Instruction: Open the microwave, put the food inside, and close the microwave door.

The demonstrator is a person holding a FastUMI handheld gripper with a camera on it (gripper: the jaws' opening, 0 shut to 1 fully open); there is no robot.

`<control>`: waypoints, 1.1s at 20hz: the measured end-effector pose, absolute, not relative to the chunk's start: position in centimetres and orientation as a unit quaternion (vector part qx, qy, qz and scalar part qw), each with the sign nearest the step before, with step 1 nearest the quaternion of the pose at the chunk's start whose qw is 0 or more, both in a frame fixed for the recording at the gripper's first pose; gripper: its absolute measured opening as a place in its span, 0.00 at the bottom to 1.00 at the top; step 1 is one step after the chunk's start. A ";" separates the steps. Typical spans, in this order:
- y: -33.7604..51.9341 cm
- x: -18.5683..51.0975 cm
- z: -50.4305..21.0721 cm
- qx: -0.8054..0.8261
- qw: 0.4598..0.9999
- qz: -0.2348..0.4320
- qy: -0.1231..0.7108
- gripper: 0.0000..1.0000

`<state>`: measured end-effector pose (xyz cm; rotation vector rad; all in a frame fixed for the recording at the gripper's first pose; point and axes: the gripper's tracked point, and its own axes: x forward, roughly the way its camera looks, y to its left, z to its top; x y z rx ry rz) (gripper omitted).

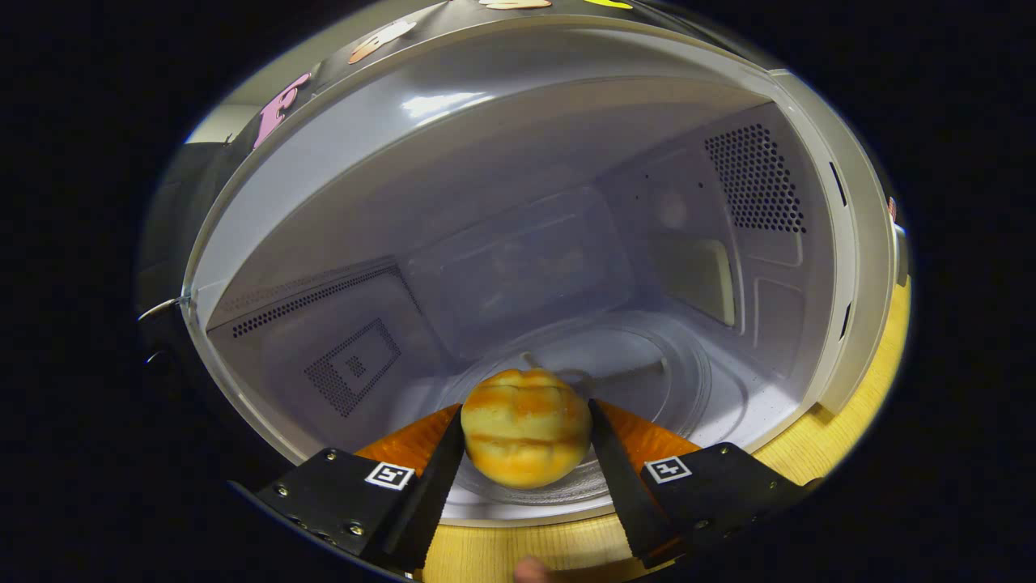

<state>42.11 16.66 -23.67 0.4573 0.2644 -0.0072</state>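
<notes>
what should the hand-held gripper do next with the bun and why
Probably ease forward and lower the bun onto the glass tray, then open. The hand-held gripper is shut on the bun at the microwave opening, whose door is already open, and the bun hangs just over the tray's near edge.

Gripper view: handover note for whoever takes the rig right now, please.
Claw: shut on the round golden-brown bread bun, both fingers pressing its sides.
Bun: held at the mouth of the open white microwave, over the near edge of the round glass turntable; whether it touches the glass, I cannot tell.
Microwave stands on the pale wooden table.
Done: door open, bun brought in.
Left: set the bun on the turntable, release, back out, close the door.
</notes>
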 end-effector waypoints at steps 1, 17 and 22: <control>16.6 41.8 -23.6 0.220 0.966 -0.003 0.133 0.93; 19.1 25.4 -13.6 0.172 0.975 0.118 0.079 0.97; 23.9 14.5 -7.1 0.158 0.959 0.232 0.032 0.96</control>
